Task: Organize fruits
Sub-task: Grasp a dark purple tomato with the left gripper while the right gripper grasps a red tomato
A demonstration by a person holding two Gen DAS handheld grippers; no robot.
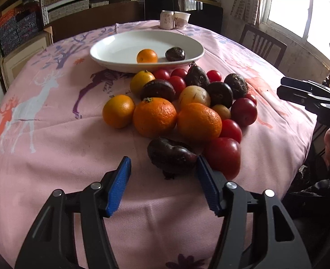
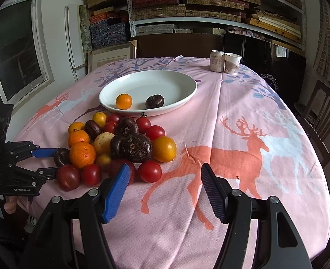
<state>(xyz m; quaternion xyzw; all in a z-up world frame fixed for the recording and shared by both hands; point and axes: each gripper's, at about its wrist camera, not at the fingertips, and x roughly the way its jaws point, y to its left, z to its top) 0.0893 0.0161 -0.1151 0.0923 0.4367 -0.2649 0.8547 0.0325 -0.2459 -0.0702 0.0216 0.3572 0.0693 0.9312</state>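
Left tool [image 1: 162, 168] stood wide open around a dark purple fruit [image 1: 171, 157] at the pile's near edge on the counter [image 1: 52, 152]; right tool [image 2: 165, 179] hung open, empty. Closing could nudge the touching red tomato [image 1: 224, 157] and send neighbours rolling.

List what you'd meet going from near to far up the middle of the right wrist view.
Right gripper → red tomato → dark brown fruit → white plate → drink can beside a paper cup.
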